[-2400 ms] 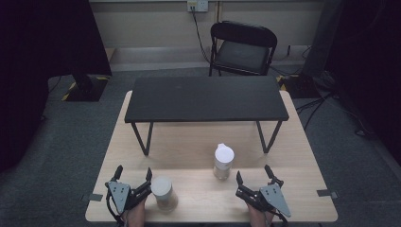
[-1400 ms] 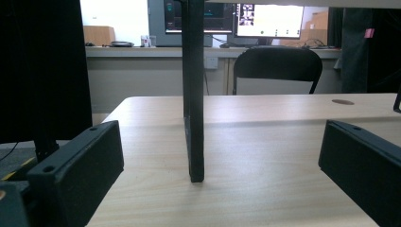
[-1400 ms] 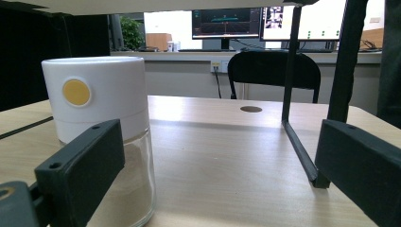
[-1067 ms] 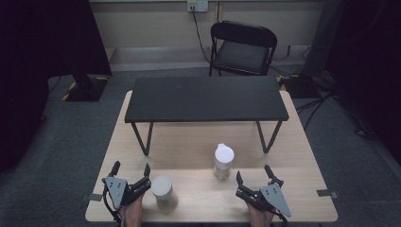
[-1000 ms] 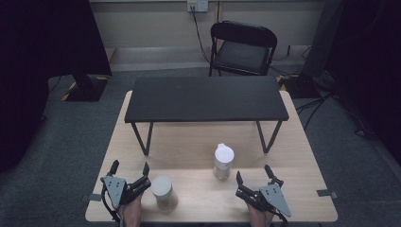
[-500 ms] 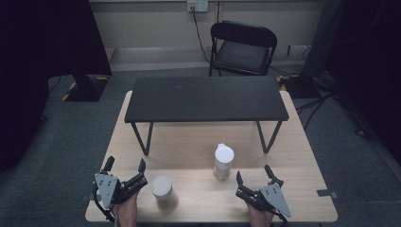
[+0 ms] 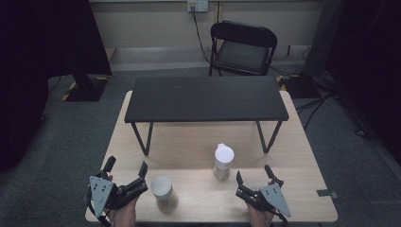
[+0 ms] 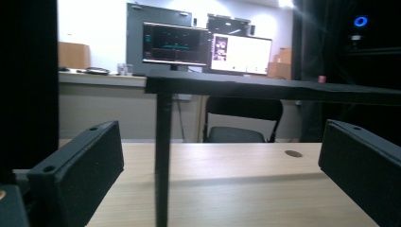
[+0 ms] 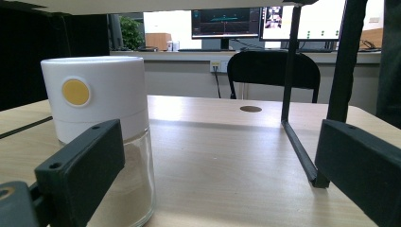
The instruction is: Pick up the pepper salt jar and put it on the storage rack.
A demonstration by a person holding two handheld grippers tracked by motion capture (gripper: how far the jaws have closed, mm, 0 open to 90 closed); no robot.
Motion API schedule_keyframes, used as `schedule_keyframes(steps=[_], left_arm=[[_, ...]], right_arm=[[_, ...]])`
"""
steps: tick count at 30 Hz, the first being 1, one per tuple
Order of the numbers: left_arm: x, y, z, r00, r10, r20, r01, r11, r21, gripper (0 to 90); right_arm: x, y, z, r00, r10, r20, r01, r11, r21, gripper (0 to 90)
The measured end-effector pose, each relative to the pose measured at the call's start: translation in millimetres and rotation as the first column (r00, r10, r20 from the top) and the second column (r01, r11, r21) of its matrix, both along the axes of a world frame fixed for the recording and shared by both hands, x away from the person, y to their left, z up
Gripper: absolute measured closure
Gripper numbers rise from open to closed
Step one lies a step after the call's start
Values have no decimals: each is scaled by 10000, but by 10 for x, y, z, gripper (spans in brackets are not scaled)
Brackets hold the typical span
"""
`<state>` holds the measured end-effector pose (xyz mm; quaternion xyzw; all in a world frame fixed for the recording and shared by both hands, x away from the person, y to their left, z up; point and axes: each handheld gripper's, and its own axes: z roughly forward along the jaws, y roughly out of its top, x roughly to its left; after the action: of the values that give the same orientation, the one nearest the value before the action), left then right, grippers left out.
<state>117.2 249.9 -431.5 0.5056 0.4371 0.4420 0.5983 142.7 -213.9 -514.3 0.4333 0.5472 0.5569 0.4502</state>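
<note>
Two jars stand on the wooden table (image 7: 302, 156). The taller one has a white lid (image 7: 223, 161) and sits just ahead and left of my right gripper (image 7: 253, 172). In the right gripper view this jar (image 9: 97, 118) holds pale powder, carries a yellow dot on its lid, and rises behind the left jaw. A shorter pale-lidded jar (image 7: 164, 193) stands right of my left gripper (image 7: 126, 166), apart from it. Both grippers are open and hold nothing. The left gripper (image 8: 217, 170) faces a thin black shelf leg (image 8: 163, 156); the right gripper (image 9: 217, 175) looks along bare tabletop.
A low black shelf (image 7: 205, 98) on thin legs spans the back half of the table. One of its right legs (image 9: 295, 109) stands ahead of my right gripper. A black folding chair (image 7: 243, 47) stands beyond the table. Both grippers sit near the table's front edge.
My left gripper has shifted to the left, away from the shorter jar. The right gripper and both jars have stayed in place.
</note>
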Motion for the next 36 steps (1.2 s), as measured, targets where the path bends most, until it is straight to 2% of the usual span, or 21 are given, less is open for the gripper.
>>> schedule_keyframes(steps=[6,13,16,21,29,31,36], left_arm=[[-17,-29,40,9981,-611,-25,611,9981,118,3],[-47,-59,47,9914,-1310,22,1309,9913,129,3],[-81,-92,36,9905,-1370,109,1366,9902,293,2],[-130,-124,-7,9887,-1501,-15,1499,9869,590,3],[-188,-133,-102,9849,-1724,-163,1731,9831,601,3],[-191,-131,-123,9826,-1834,-304,1851,9806,639,2],[-212,-145,-214,9783,-2056,-265,2069,9764,626,2]], right_arm=[[1,0,3,10000,0,-18,0,10000,3,12],[3,-8,3,10000,46,-21,-46,10000,2,12],[2,-7,2,10000,41,-10,-41,10000,0,12],[1,-4,0,10000,27,-2,-27,10000,-6,13],[-2,0,-2,10000,5,10,-5,10000,-6,13],[-3,1,-4,10000,1,20,-1,10000,-8,13],[-4,2,-4,10000,-1,24,1,10000,-8,13]])
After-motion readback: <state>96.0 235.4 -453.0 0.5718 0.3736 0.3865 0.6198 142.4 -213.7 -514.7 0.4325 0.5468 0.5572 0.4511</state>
